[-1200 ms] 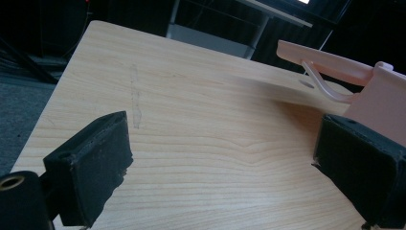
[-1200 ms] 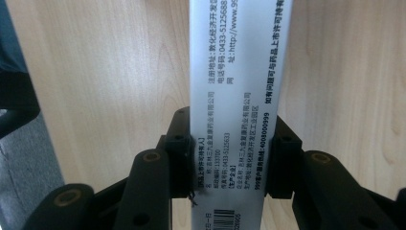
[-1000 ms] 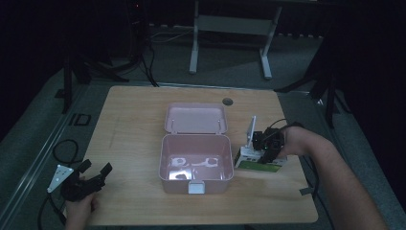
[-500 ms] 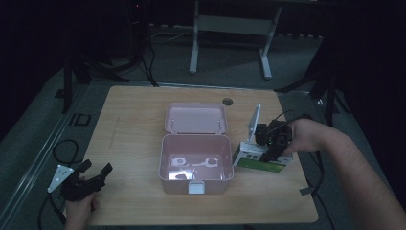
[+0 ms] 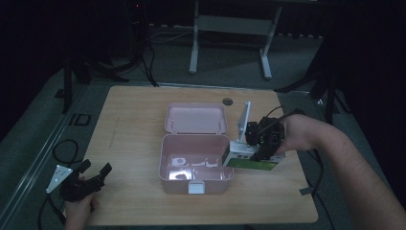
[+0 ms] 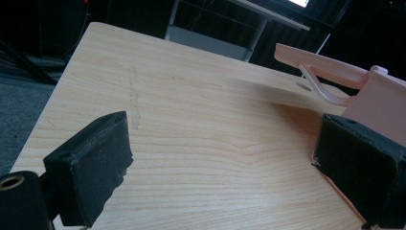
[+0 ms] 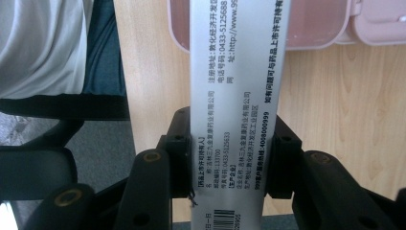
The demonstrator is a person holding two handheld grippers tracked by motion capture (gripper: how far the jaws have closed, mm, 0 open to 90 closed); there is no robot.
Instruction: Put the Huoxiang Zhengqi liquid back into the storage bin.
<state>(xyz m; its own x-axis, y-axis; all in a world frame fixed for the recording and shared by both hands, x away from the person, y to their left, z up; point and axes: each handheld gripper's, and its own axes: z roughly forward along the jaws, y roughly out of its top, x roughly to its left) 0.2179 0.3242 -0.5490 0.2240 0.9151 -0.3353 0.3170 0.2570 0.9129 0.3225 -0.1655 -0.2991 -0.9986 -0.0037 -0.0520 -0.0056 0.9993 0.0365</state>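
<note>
Right tool point(image 7: 230, 158) clamps the carton point(image 7: 237, 96) by its narrow sides, for loading into the pink box point(image 5: 195, 163); left tool point(image 6: 230, 177) rests wide at lower left.

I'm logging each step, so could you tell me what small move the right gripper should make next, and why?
Probably lift the medicine box and carry it left over the open pink case: the right gripper is shut on it, and it sits on the table beside the case.

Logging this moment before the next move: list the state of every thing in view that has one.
Pink plastic lidded case: open, lid laid back flat on the table.
White and green printed cardboard carton: clamped by the right tool, beside the case's right wall.
Right tool: shut on the carton's sides.
Left tool: open, holding nothing, near the table's left front corner.
</note>
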